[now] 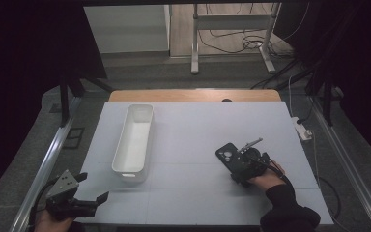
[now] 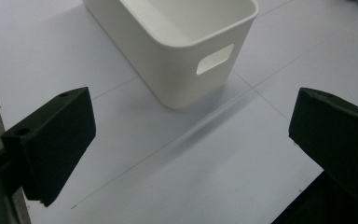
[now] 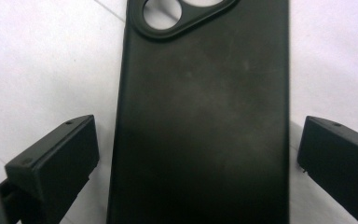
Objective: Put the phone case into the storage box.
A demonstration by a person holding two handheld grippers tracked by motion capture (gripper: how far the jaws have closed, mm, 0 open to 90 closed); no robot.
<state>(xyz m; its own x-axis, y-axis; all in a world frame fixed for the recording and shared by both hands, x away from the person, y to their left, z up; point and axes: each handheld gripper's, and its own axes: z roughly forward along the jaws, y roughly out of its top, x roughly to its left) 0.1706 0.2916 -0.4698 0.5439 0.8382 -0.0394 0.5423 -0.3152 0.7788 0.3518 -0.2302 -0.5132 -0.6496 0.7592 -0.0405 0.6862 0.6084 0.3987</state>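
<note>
- The phone case point(image 3: 200, 116) lies flat on the white surface point(image 1: 193, 145), back side up, with its camera cut-out pointing away from the person; it sits on the right half of the surface, well apart from the white bin.
- The right gripper point(image 1: 239, 166) is lowered over the case's near end. In the right gripper view its two black jaws stand spread, one on each long edge of the case, with a sliver of white surface showing between each jaw and the case. So the jaws are released and straddle the case without pinching it.
- That straddling pose looks deliberate: lined up along the case's length, the jaws would meet the two narrow sides when they close, which is the firmest way to lift a thin, flat thing.
- The right hand point(image 1: 265, 180) holds the gripper tilted forward and low, probably so the jaw tips get down beside the case's edges rather than onto its back.
- The white bin point(image 1: 135, 142) stands upright and empty on the left half of the surface, long side running away from the person, with a handle slot in its near end wall. Its open top makes it the likely place for the case to go.
- The left gripper point(image 1: 84, 203) hovers at the near left corner of the surface, jaws wide apart and holding nothing, aimed toward the bin's near end. It seems parked out of the way, perhaps ready to steady the bin.
</note>
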